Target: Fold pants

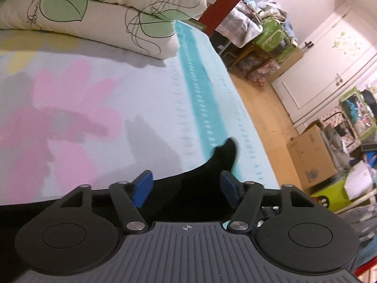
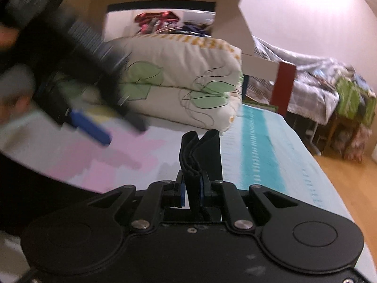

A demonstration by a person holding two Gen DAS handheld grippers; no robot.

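The black pants (image 1: 202, 184) lie on the bed sheet (image 1: 94, 108); a pointed corner of them sticks out toward the teal stripe. My left gripper (image 1: 186, 185) is open just above the black cloth, its blue pads (image 1: 143, 188) apart on either side of it. My right gripper (image 2: 191, 192) is shut on a folded edge of the black pants (image 2: 200, 153), which stands up between the blue pads. In the right wrist view the left gripper (image 2: 89, 125) shows blurred at upper left, held by a hand.
A folded white quilt with green leaves (image 2: 183, 82) lies at the head of the bed. The bed's right edge drops to a wooden floor (image 1: 264, 108). Cardboard boxes (image 1: 311, 158) and clutter stand along the wall by a white door (image 1: 329, 54).
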